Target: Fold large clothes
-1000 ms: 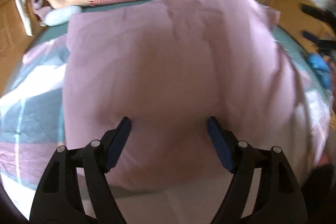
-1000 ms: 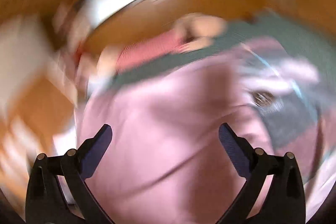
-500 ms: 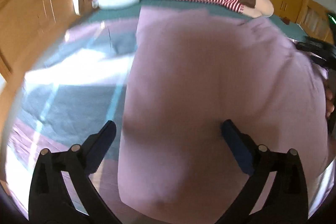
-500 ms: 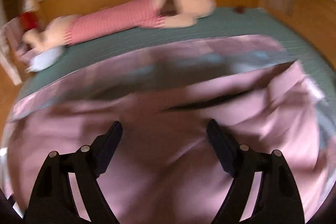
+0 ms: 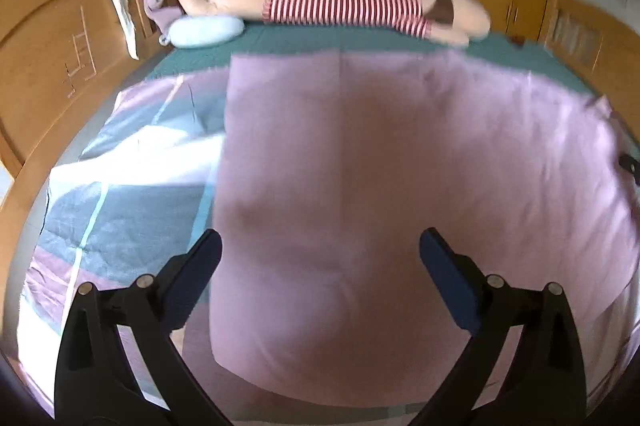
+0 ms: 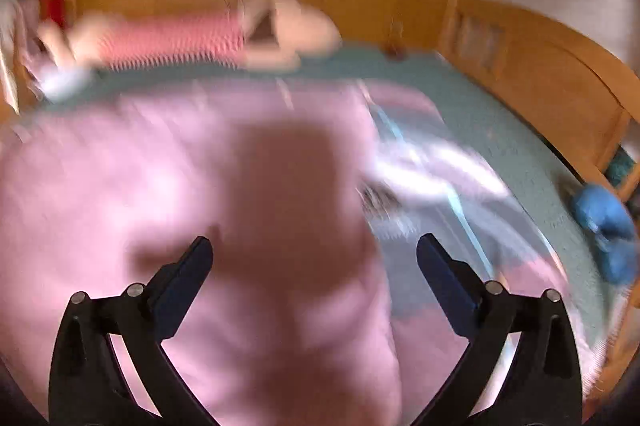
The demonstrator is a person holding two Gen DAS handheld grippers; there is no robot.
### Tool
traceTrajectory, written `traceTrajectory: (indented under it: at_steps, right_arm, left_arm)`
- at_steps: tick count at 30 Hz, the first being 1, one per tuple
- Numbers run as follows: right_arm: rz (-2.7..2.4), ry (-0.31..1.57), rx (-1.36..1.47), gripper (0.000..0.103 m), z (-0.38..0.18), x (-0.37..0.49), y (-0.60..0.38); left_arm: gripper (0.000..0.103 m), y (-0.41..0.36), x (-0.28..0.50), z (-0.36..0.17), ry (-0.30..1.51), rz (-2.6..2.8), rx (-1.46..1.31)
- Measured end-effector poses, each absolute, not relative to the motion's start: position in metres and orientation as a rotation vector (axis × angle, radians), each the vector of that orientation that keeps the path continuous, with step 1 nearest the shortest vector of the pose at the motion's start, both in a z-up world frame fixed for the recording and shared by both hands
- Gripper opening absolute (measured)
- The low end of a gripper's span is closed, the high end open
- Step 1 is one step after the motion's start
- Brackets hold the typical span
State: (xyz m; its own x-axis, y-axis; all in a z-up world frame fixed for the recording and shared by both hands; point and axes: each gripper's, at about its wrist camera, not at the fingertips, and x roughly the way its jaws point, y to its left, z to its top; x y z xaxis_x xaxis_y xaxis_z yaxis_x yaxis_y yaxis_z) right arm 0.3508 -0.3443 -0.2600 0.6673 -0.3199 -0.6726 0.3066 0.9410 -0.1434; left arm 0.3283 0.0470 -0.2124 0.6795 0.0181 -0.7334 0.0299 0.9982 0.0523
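Note:
A large pink cloth (image 5: 380,166) lies spread flat over the bed, its left edge running straight down the left wrist view. My left gripper (image 5: 320,266) hovers over the cloth's near end, open, with nothing between its blue pads (image 5: 448,278). The right wrist view is blurred by motion. The same pink cloth (image 6: 160,166) fills its left and middle, with a dark shadow on it. My right gripper (image 6: 314,262) hangs above the cloth's right edge, its jaws opening wide, and no fold is pinched between them.
Under the cloth lies a grey, pink and white quilt (image 5: 120,210) on a green bedcover (image 6: 500,130). A long plush toy in a red-striped shirt (image 5: 344,4) and a pale blue cushion (image 5: 204,30) lie at the far side. Wooden boards (image 5: 44,66) ring the bed. A blue object (image 6: 604,222) sits at the right.
The pink cloth, bunched up close to the left gripper before, now lies spread flat. The left gripper's jaws widened. The right gripper swung down over the cloth's right edge.

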Motion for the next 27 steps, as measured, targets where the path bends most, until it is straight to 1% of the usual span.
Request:
traceTrajectory:
  at_steps: [1,2,4,7,8,12,15,20,27]
  right_arm:
    - [-0.419,0.784,0.014,0.102,-0.269,0.35,-0.36]
    - [-0.484,0.804,0.123,0.102,-0.278,0.345,-0.388]
    - [-0.518,0.841,0.302,0.102,-0.276,0.33,-0.419]
    - [-0.53,0.749,0.195,0.102,-0.241,0.304,-0.387]
    - [-0.478,0.697,0.156,0.102,-0.226,0.289,-0.358]
    - [-0.273,0.568,0.12,0.102,-0.192,0.23,-0.275]
    - [-0.244,0.503,0.104,0.102,-0.186,0.19,-0.24]
    - [-0.233,0.454,0.065,0.102,-0.179,0.159,-0.21]
    - [-0.251,0.418,-0.007,0.102,-0.184,0.139,-0.206]
  left_arm:
    - [0.1,0.047,0.331,-0.223,0.856,0.019,0.073]
    - [0.1,0.048,0.332,-0.225,0.863,0.026,0.067]
    - [0.099,0.048,0.326,-0.22,0.849,0.035,0.053]
    - [0.099,0.042,0.301,-0.194,0.751,0.048,0.069]
    - [0.099,0.037,0.286,-0.182,0.717,0.046,0.071]
    - [0.1,0.015,0.241,-0.15,0.647,-0.034,0.057]
    - [0.101,0.002,0.196,-0.131,0.57,-0.049,0.047]
    - [0.101,-0.004,0.152,-0.125,0.57,-0.082,0.002]
    - [0.101,-0.003,0.131,-0.119,0.558,-0.072,-0.007]
